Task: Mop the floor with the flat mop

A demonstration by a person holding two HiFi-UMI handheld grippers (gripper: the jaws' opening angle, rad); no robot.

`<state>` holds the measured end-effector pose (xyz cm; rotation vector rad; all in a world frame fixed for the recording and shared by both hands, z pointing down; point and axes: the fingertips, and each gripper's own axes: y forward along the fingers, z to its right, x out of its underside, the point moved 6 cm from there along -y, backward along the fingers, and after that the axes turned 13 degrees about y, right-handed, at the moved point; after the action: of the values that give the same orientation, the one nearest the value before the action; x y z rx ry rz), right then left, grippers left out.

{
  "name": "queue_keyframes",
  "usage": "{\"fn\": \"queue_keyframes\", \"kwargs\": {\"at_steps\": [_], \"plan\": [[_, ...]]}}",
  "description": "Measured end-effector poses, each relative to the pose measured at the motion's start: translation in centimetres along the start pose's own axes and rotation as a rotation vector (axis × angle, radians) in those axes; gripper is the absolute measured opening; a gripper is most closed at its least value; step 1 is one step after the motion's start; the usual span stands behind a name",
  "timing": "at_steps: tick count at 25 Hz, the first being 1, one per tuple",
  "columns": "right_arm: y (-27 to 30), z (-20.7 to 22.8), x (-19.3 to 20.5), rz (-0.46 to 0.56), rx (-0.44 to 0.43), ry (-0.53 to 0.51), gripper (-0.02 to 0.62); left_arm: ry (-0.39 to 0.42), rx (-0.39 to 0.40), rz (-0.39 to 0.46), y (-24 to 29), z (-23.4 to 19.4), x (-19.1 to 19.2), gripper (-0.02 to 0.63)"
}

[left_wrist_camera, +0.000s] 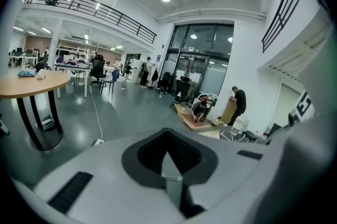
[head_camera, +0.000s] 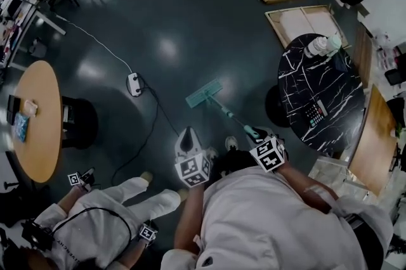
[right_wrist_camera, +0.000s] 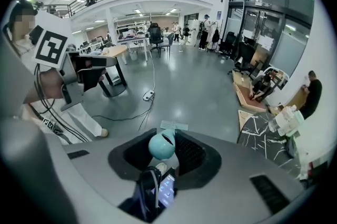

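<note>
The flat mop has a teal rectangular head (head_camera: 203, 94) lying flat on the dark glossy floor. Its thin handle (head_camera: 228, 113) slants back toward me. My right gripper (head_camera: 259, 135) is shut on the handle's rounded teal top end (right_wrist_camera: 161, 145), and the mop head (right_wrist_camera: 174, 125) shows just beyond it in the right gripper view. My left gripper (head_camera: 188, 138) hangs beside it to the left, apart from the mop, its jaws together with nothing in them. In the left gripper view my left gripper (left_wrist_camera: 171, 168) points out across the hall.
A white power strip (head_camera: 134, 84) and its cable lie on the floor left of the mop head. A black marble table (head_camera: 320, 97) stands to the right and a round wooden table (head_camera: 39, 120) to the left. Another person in white (head_camera: 101, 218) crouches at lower left. Wooden frames (head_camera: 304, 21) lie farther off.
</note>
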<state>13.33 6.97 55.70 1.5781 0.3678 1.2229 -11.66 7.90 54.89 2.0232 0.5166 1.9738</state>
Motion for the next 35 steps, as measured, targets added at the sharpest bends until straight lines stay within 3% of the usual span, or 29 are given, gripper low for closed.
{"fn": "queue_keyframes", "kwargs": {"at_steps": [8, 14, 28, 35], "plan": [[-0.8, -1.1, 3.7, -0.025, -0.018, -0.005, 0.115, -0.002, 0.002, -0.01, -0.3, 0.3, 0.6, 0.005], [3.1, -0.7, 4.5, -0.059, 0.002, 0.023, 0.115, -0.005, 0.005, -0.031, 0.1, 0.4, 1.1, 0.005], [21.4, 2.0, -10.7, 0.046, 0.074, -0.014, 0.114, -0.005, -0.04, -0.019, 3.0, -1.7, -1.1, 0.005], [26.0, 4.3, -14.4, 0.041, 0.099, -0.002, 0.114, -0.003, -0.059, -0.027, 3.0, -2.1, -1.5, 0.005]]}}
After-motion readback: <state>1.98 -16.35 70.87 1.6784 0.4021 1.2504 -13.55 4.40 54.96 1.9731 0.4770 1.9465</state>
